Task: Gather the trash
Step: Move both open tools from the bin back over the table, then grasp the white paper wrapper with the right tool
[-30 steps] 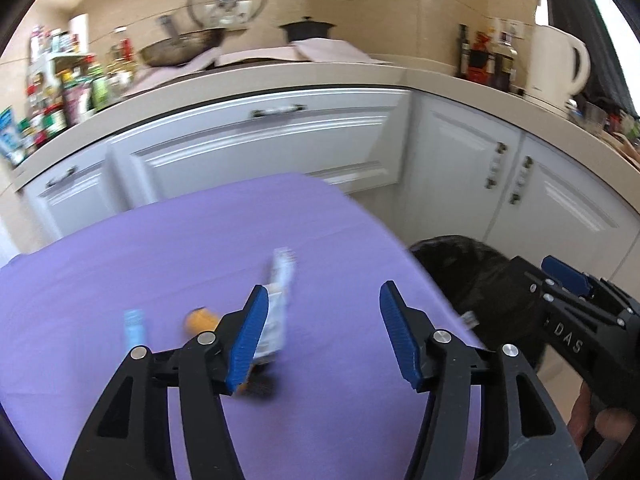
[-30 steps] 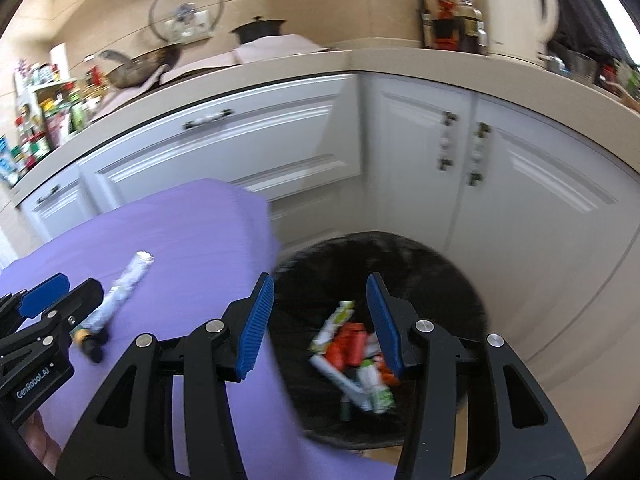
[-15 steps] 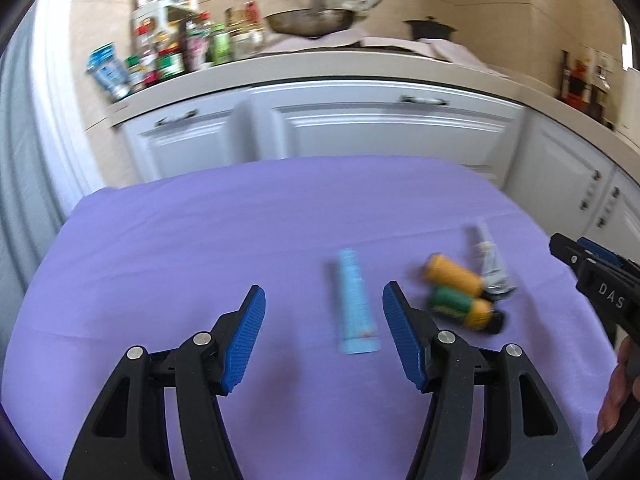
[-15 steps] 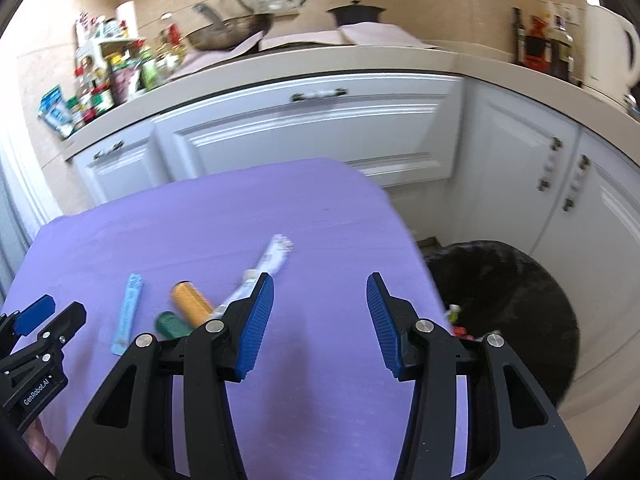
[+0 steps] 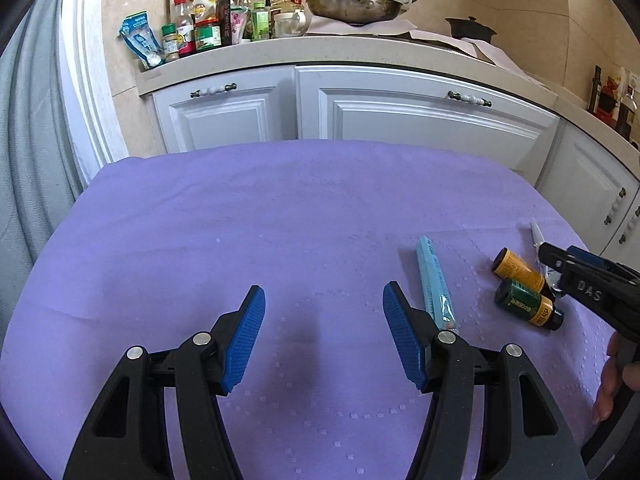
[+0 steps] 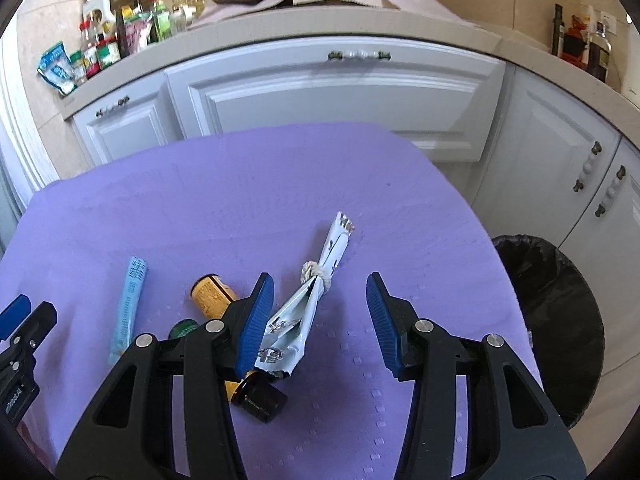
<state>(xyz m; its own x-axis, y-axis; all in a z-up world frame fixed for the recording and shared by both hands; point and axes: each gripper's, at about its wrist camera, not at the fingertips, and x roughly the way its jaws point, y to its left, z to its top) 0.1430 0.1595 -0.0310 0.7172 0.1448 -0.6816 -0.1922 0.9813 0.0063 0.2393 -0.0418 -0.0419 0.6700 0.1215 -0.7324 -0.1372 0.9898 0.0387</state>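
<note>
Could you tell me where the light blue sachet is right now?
The light blue sachet lies on the purple tablecloth, left of the two small bottles.

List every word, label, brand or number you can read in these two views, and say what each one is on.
"DAS": on the side of the right gripper, seen from the left wrist view.
Print on the light blue sachet, the yellow bottle, the green bottle, the knotted white wrapper, the side of the left gripper and the counter jars: too small or blurred to read.

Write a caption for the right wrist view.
Open right claw above a knotted wrapper on the purple tablecloth, bin alongside.
</note>
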